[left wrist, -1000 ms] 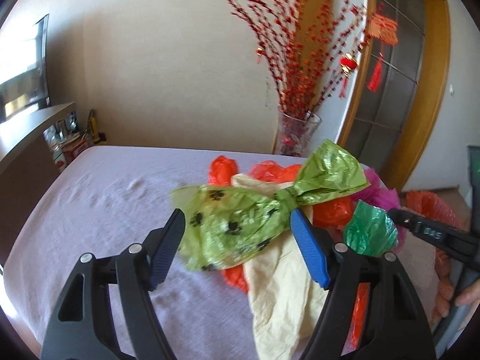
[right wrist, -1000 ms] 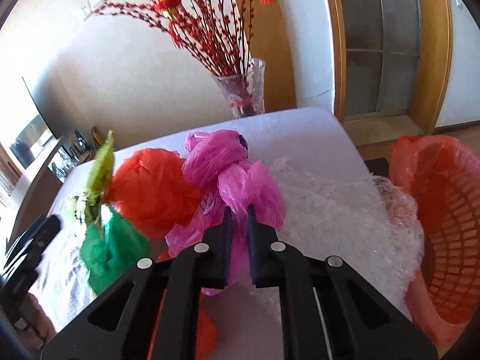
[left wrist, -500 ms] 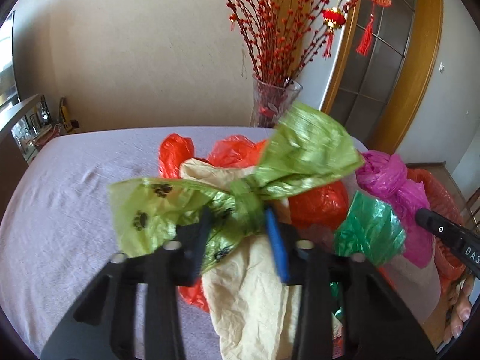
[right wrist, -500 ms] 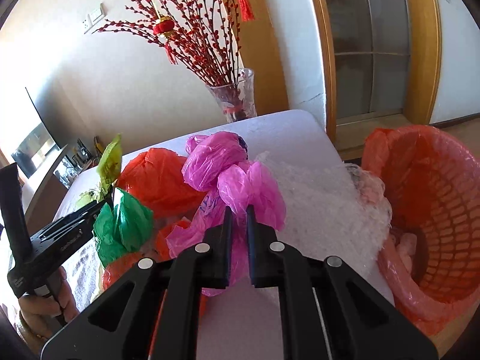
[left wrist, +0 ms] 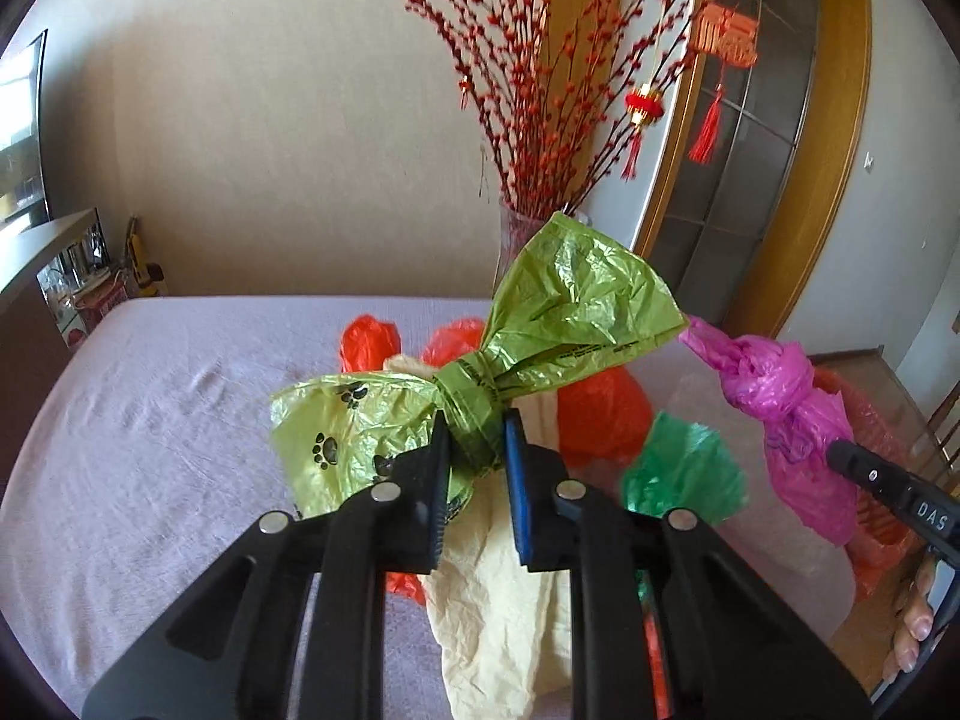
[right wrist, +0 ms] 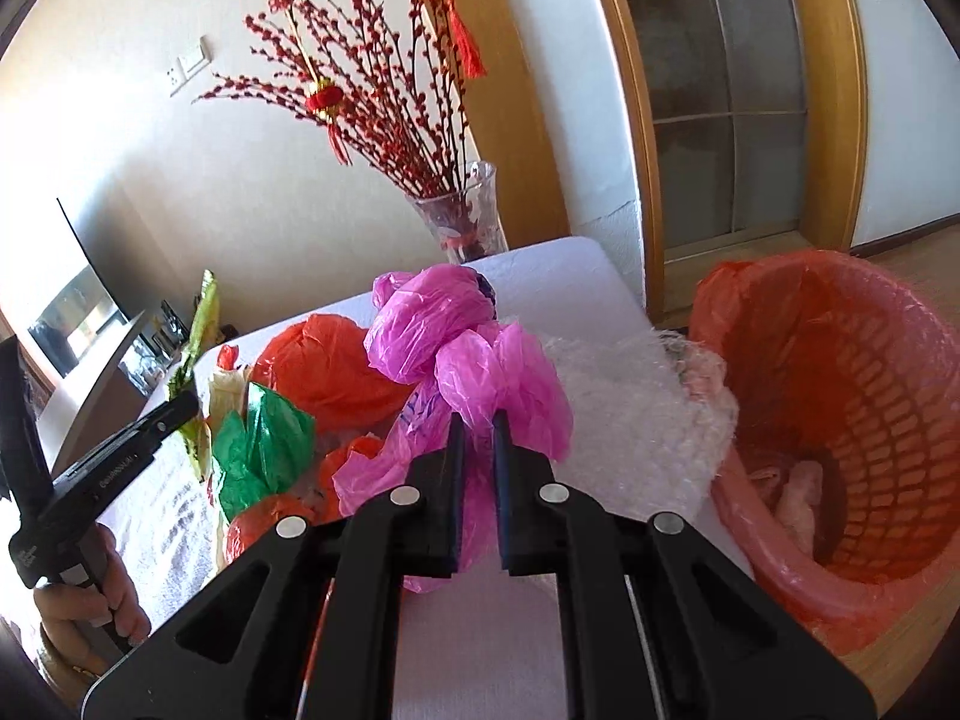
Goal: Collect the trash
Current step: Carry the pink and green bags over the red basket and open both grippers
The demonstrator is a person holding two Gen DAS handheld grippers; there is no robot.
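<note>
My left gripper [left wrist: 474, 444] has its jaws pinching the knotted neck of one light green paw-print bag [left wrist: 480, 360], lifted above the pile. My right gripper [right wrist: 477, 420] has its jaws clamped on one pink bag [right wrist: 456, 354], held up just beside the one orange basket [right wrist: 840, 396], which has an orange liner. On the surface [left wrist: 150, 420] I count one dark green bag [left wrist: 684, 468], one cream bag [left wrist: 498, 600] and one sheet of bubble wrap [right wrist: 624, 420]; the orange bags [right wrist: 318, 372] overlap, so I cannot count them.
</note>
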